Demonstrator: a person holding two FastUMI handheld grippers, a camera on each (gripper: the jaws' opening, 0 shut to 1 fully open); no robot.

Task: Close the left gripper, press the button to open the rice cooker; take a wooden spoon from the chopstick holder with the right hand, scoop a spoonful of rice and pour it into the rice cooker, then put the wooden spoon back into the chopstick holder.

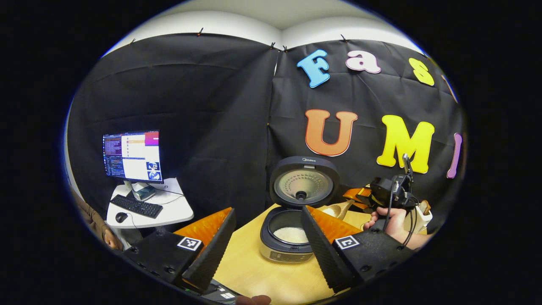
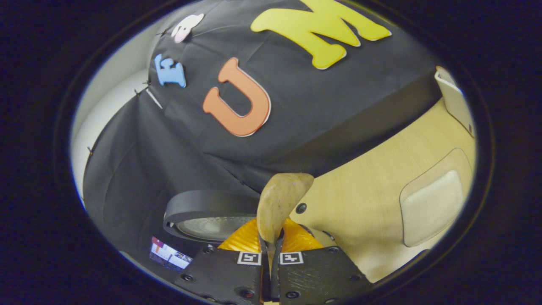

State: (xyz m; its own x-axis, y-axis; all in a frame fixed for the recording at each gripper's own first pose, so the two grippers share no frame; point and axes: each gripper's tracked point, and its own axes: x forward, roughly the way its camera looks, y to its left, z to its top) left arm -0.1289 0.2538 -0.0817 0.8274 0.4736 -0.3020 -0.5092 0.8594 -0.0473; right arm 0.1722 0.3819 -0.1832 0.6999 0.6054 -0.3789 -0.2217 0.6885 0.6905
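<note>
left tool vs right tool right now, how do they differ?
The left tool has its fingers spread wide with nothing between them; the right tool is pinched shut on the wooden spoon. The left tool points at the open rice cooker from the near side of the table; the right tool is tilted, holding the spoon's bowl up beside the raised lid. Both are hand-held and carry square markers.
</note>
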